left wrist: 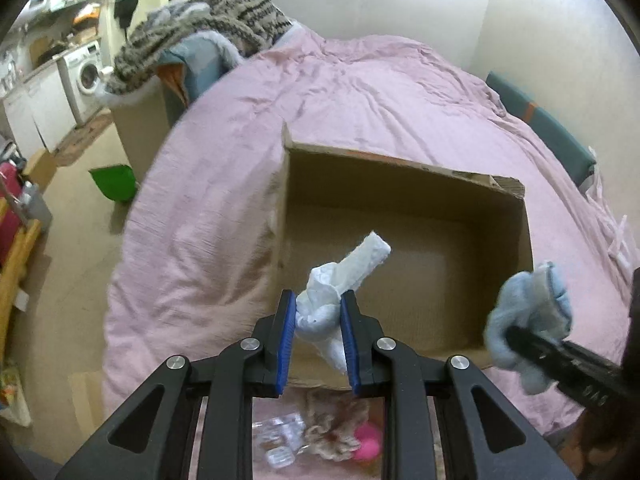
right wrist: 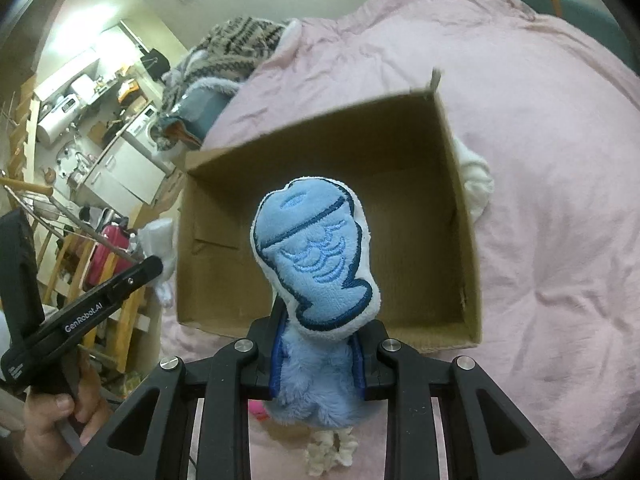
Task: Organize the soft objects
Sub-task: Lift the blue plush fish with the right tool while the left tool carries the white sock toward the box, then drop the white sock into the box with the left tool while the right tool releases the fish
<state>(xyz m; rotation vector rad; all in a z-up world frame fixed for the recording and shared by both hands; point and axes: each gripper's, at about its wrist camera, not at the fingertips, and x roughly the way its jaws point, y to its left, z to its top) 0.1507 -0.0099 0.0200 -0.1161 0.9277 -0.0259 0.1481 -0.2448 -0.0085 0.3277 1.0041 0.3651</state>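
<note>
Both grippers are clamping soft items above the cardboard box (left wrist: 404,184): left gripper (left wrist: 318,312) squeezing a white cloth (left wrist: 344,276), right gripper (right wrist: 318,356) squeezing a blue plush fish (right wrist: 316,252).

A bed under a crumpled pink cover (left wrist: 360,92) carries an open cardboard box (left wrist: 404,184), with a white plush (right wrist: 476,184) lying beside it.

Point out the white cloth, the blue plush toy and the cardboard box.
white cloth (left wrist: 320,312), left wrist view, on the knotted part between the pads.
blue plush toy (right wrist: 316,252), right wrist view, on its embroidered face.
cardboard box (right wrist: 464,216), right wrist view, on the right wall's inside.
</note>
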